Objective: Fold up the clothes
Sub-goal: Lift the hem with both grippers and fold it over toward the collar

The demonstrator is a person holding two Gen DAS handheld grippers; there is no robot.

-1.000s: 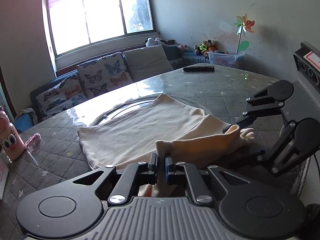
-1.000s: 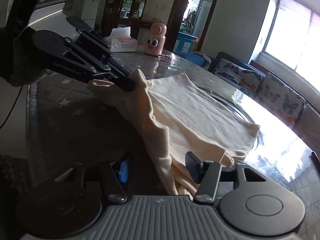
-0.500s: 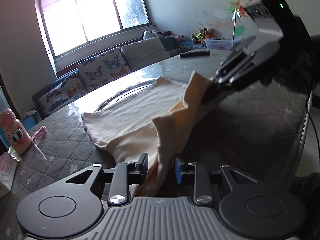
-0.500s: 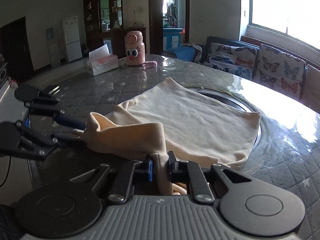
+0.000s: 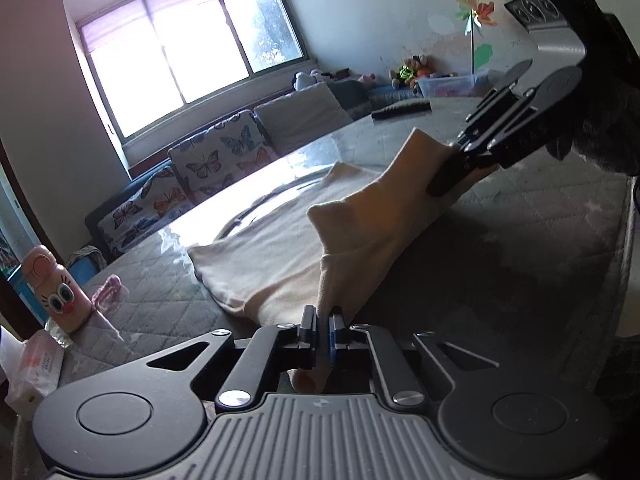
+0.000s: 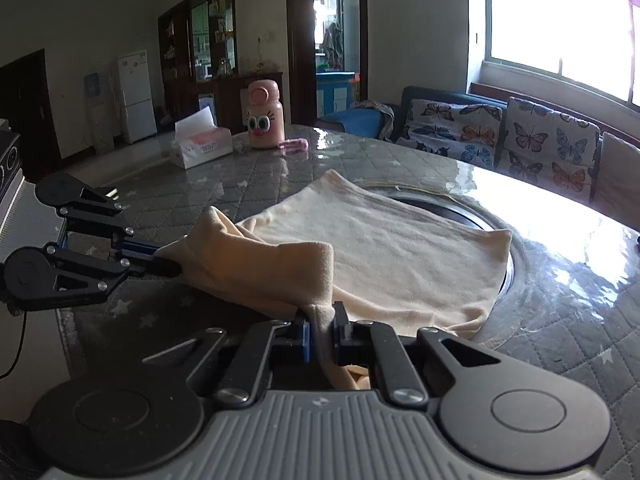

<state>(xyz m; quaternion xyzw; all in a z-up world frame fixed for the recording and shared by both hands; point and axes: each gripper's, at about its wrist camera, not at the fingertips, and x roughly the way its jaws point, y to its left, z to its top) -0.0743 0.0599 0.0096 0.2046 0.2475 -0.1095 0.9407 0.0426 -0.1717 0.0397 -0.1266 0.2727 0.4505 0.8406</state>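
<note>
A cream garment (image 5: 280, 248) lies partly flat on the grey quilted table (image 5: 152, 292); it also shows in the right wrist view (image 6: 384, 248). My left gripper (image 5: 323, 326) is shut on its near edge. My right gripper (image 6: 320, 326) is shut on another part of the same edge. The edge is lifted off the table between the two grippers, and the rest lies flat. The right gripper shows in the left wrist view (image 5: 452, 168) at upper right. The left gripper shows in the right wrist view (image 6: 160, 258) at left.
A pink bottle (image 6: 264, 120), a tissue box (image 6: 200, 142) and a small pink item (image 6: 294, 144) stand at the table's far side. A dark remote (image 5: 400, 110) lies at the opposite end. A butterfly-print sofa (image 6: 500, 140) stands under the window.
Both grippers have closed on the garment's near edge and raised it. The left gripper opened and re-gripped; the right gripper closed from open.
</note>
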